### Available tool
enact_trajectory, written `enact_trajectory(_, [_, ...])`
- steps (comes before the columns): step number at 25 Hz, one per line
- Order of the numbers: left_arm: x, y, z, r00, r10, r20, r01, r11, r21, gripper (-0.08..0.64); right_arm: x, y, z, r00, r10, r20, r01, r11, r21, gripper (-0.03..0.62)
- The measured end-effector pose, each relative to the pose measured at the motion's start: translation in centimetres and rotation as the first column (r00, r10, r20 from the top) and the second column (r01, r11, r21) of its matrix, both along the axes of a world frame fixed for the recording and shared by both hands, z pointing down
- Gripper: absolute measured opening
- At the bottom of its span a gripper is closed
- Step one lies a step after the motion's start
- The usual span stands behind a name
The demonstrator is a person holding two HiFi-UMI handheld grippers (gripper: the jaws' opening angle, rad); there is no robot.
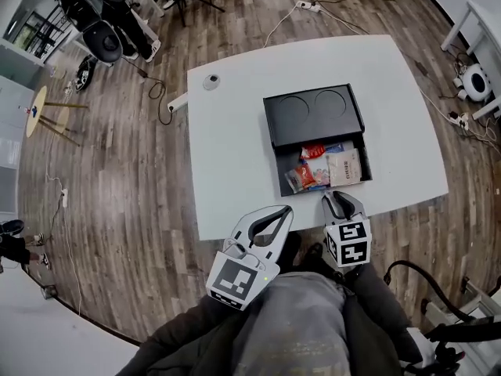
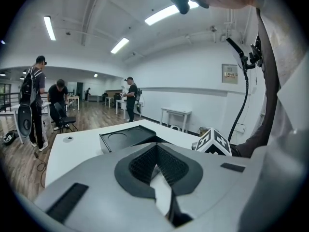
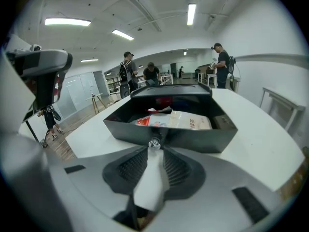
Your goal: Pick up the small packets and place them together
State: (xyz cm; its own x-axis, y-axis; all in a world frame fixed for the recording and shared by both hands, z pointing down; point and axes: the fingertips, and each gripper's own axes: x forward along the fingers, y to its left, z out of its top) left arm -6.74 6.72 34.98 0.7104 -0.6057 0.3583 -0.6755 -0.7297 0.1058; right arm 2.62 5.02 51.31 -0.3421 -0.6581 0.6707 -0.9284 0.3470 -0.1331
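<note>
A black box's tray [image 1: 365, 167] lies open on the white table [image 1: 235, 155] and holds several packets: a red one [image 1: 313, 151], a pale one [image 1: 344, 167], an orange one [image 1: 301, 178]. Its lid [image 1: 313, 114] lies just behind. My right gripper [image 1: 337, 197] hovers at the table's front edge, right before the tray's near wall [image 3: 193, 137]. Its jaws [image 3: 154, 148] pinch a small silvery packet [image 3: 154, 142] at the tips. My left gripper [image 1: 286, 208] is to its left at the same edge, shut [image 2: 155, 148] with nothing in it.
A small round grey thing [image 1: 210, 81] lies near the table's far left corner. Cables and a power strip [image 1: 307, 6] run over the wooden floor beyond. Several people [image 2: 36, 100] stand and sit by chairs at the far left. A second white table [image 1: 481, 22] stands at the right.
</note>
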Motion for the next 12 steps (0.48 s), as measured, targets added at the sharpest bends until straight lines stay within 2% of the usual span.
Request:
enact_trajectory(3, [0.4, -0.6, -0.7, 1.0, 0.013, -0.008, -0.013, 1.0, 0.017, 0.003, 0.8, 0.7, -2.0, 1.0, 0.0, 0.014, 0.0, 0.999, 0.032, 0.087])
enact_trajectory(5, [1.0, -1.4, -1.2, 0.999, 0.028, -0.02, -0.027, 0.999, 0.039, 0.003, 1.5, 0.5, -4.5, 1.0, 0.003, 0.029, -0.005, 0.996, 0.091, 0.087])
enact_trajectory(9, [2.2, -3.4, -2.7, 0.997, 0.056, -0.057, -0.051, 0.995, 0.083, 0.003, 2.3, -1.8, -9.9, 1.0, 0.006, 0.018, -0.01, 0.976, 0.218, 0.087])
enact_trajectory(12, [2.6, -5.2, -3.6, 0.994, 0.07, -0.084, -0.06, 0.992, 0.114, 0.003, 2.2, -4.2, -12.1, 1.0, 0.002, 0.0, -0.002, 0.963, 0.27, 0.087])
